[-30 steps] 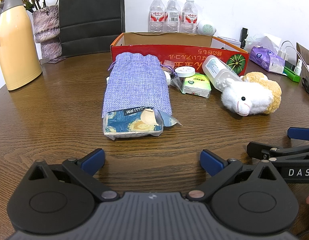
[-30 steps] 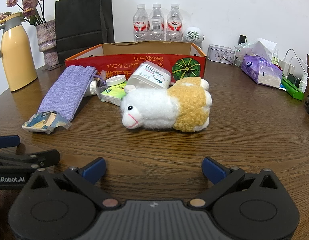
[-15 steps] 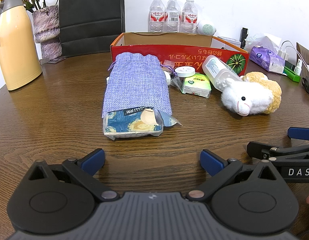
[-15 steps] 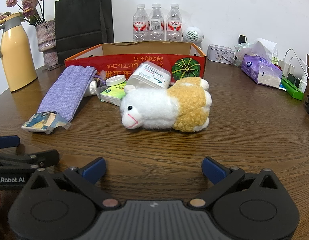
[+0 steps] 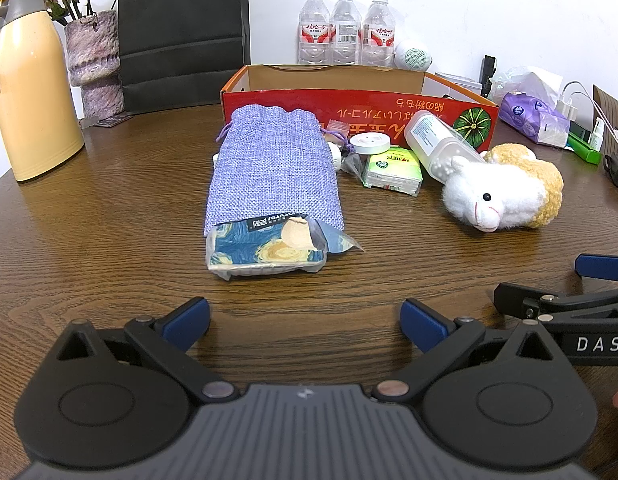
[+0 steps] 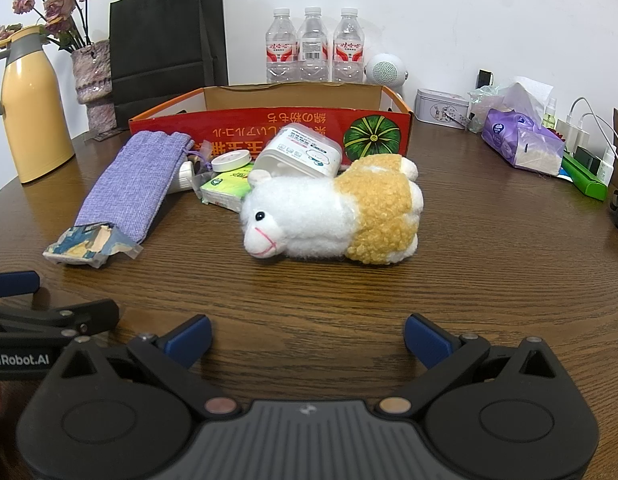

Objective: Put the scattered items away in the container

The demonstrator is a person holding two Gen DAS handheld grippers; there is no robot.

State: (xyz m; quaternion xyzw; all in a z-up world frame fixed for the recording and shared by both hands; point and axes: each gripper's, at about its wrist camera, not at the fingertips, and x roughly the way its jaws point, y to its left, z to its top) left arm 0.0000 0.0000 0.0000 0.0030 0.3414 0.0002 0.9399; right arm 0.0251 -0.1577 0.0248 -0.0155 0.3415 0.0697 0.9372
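Our right gripper (image 6: 307, 338) sits wide open, and so does our left gripper (image 5: 305, 322). The toy sheep (image 6: 333, 210) lies sideways straight ahead of the right one, probably nearer it, before the red box (image 6: 269, 128).

Both black grippers (image 5: 305, 324) (image 6: 307, 334) carry blue fingertip pads (image 6: 189, 339), round pivot screws, and partly cropped, perhaps brand, white lettering.

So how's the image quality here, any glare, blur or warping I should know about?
Left wrist view: sharp, evenly lit, table edge bowed by fisheye, dark corners. Right wrist view: equally sharp, soft sheen on the wood at right, faint shadow under the plush sheep.
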